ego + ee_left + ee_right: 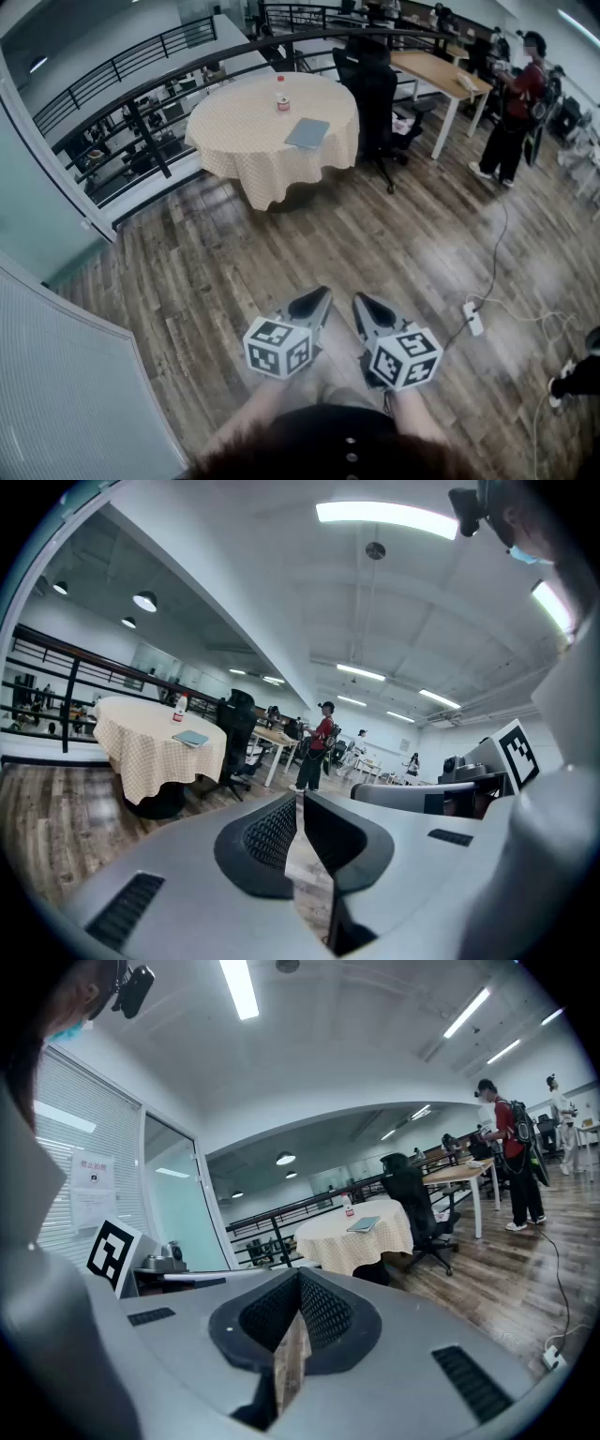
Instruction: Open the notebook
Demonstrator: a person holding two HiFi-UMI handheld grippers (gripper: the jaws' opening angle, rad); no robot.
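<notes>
The notebook [307, 132], grey-blue and closed, lies flat on a round table [244, 131] with a checked cloth, far across the wooden floor. It also shows in the left gripper view as the notebook [191, 738] and in the right gripper view as the notebook [364, 1225]. My left gripper [322, 294] and right gripper [360, 302] are held side by side close to my body, well short of the table. The left gripper [298, 803] has its jaws together with nothing between them. The right gripper [298, 1281] is likewise shut and empty.
A small red-capped bottle [281, 101] stands on the table behind the notebook. A black office chair [375, 94] is to the table's right, a wooden desk [441, 75] beyond it. A person [516, 103] stands at the far right. A power strip [473, 319] and cable lie on the floor. A railing [141, 108] runs behind the table.
</notes>
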